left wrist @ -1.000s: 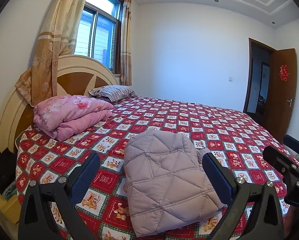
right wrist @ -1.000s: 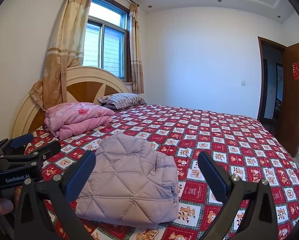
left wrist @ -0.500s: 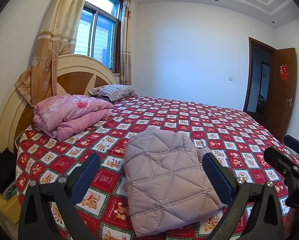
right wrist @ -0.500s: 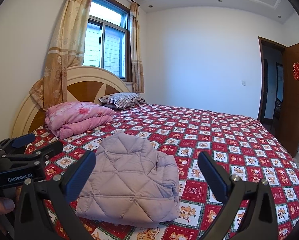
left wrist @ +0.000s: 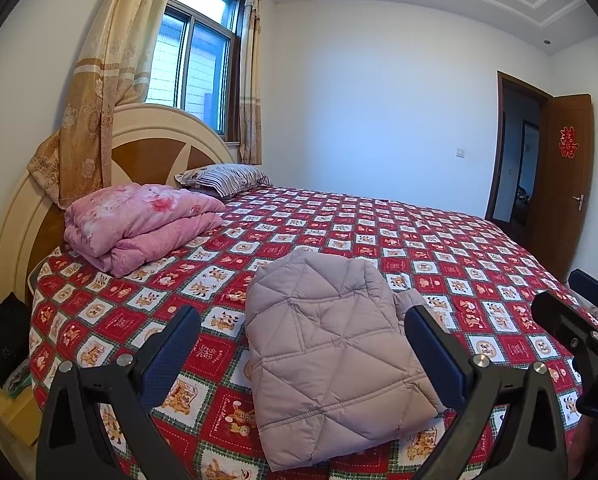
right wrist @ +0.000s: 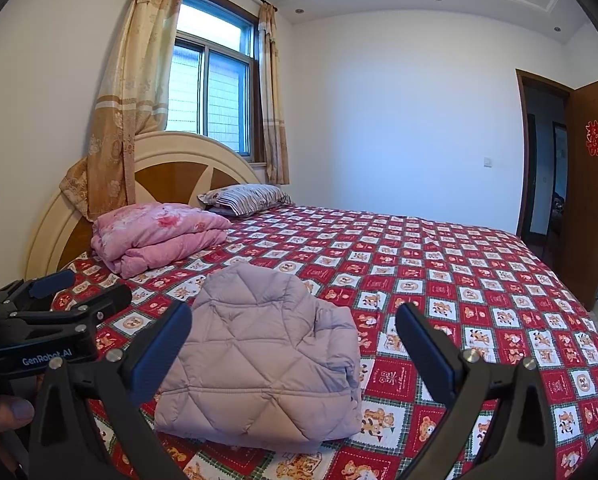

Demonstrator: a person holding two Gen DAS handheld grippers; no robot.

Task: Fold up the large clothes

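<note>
Lilac quilted jacket (left wrist: 331, 356) lies folded near bed (left wrist: 439, 248) edge; both claws gape empty.

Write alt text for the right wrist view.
A folded lilac quilted jacket lies on a red patterned bed, seen between the open, empty right gripper. A folded pink quilt and striped pillow sit by the headboard; the left gripper shows at left.

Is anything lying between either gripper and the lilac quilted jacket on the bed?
Nothing visible does. The quilted jacket lies folded on the bedspread directly ahead of the open left gripper and open right gripper. The pink quilt sits off near the headboard.
</note>
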